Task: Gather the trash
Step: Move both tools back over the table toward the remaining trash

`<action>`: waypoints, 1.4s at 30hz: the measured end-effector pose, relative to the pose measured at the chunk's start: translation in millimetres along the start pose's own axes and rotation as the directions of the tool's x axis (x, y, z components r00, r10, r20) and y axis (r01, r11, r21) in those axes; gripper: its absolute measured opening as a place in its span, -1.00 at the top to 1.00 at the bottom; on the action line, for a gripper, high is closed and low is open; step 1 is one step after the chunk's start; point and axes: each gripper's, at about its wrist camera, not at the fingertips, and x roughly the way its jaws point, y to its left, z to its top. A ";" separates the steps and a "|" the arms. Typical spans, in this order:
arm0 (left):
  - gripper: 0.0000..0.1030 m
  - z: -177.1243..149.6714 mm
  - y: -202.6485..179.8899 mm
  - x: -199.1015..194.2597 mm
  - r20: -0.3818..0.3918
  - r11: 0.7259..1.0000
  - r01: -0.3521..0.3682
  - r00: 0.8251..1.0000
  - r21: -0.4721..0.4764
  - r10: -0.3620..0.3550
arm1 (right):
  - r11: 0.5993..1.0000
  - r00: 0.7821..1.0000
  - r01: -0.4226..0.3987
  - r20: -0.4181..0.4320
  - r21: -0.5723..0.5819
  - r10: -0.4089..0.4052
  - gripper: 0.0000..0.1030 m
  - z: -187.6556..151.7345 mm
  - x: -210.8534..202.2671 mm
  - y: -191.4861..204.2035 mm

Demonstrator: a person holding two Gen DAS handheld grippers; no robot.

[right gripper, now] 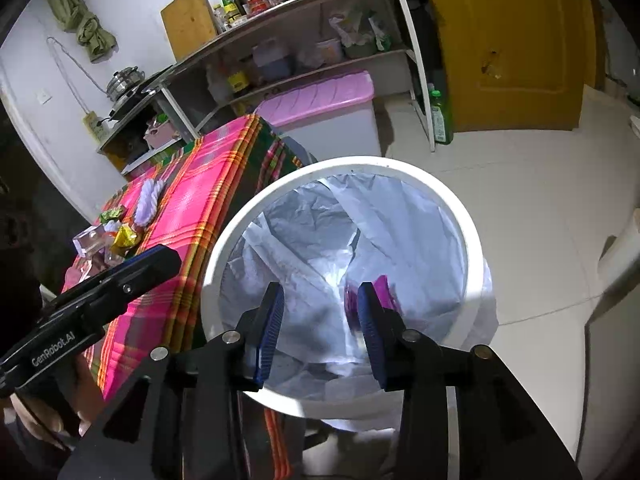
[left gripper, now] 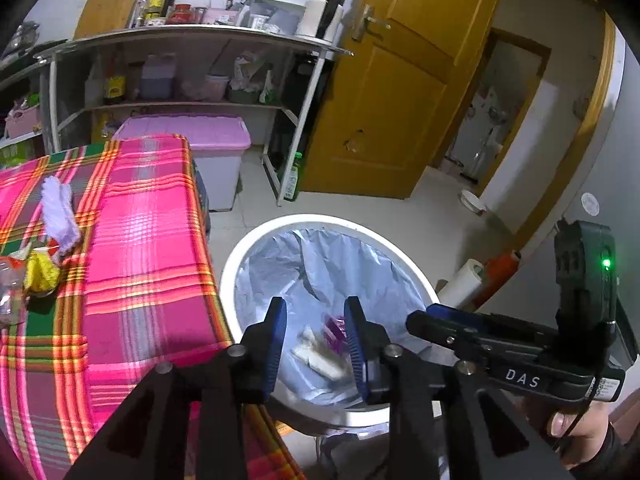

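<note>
- Left wrist view: the left gripper (left gripper: 316,330) is held over the white round bin with a pale plastic liner (left gripper: 280,226), its jaws apart and nothing between them. A purple wrapper (left gripper: 335,330) and a pale flat packet (left gripper: 320,354) are seen lying at the bottom of the liner, blurred. The right gripper (left gripper: 424,322) is seen from the side just beside it over the rim; from here its jaws cannot be judged.
- Left wrist view, on the pink plaid tablecloth (left gripper: 148,240): the trash left to collect is gathered near the far left edge, well apart from the bin. A lilac fluffy strip (left gripper: 60,216), a crumpled yellow wrapper (left gripper: 40,274) and a clear plastic piece (left gripper: 10,292) are touching or nearly so.
- Right wrist view: the right gripper (right gripper: 320,320) is shown with jaws apart and empty above the bin's mouth. The same heap is seen at the table's far side.
- Handling, as judged: all pieces are likely light. The yellow wrapper is probably thin, crinkly and slippery, best pinched at its bunched middle. The fluffy strip is soft and compressible, to be taken across its narrow width. The clear piece looks stiff and slick, so its edges should be gripped squarely.
</note>
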 end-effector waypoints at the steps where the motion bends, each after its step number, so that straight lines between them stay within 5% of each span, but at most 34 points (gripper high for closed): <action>1: 0.43 -0.8 1.1 -5.2 0.011 1.000 -0.002 1.000 -0.007 0.002 | 1.000 1.000 0.001 0.008 -0.008 -0.001 0.24 0.1 -3.5 2.4; 18: 0.43 -30.0 23.9 -97.1 0.119 0.985 -0.161 0.979 -0.054 0.167 | 0.981 0.993 -0.052 0.097 -0.189 0.071 0.24 -11.9 -56.5 84.1; 38: 0.43 -63.1 71.1 -172.5 0.183 0.938 -0.314 0.923 -0.145 0.338 | 0.917 0.978 -0.126 0.107 -0.378 0.179 0.24 -21.3 -43.3 167.3; 42: 0.43 -65.4 87.3 -181.2 0.183 0.919 -0.352 0.906 -0.175 0.382 | 0.901 0.974 -0.157 0.087 -0.404 0.208 -0.05 -22.9 -31.8 177.7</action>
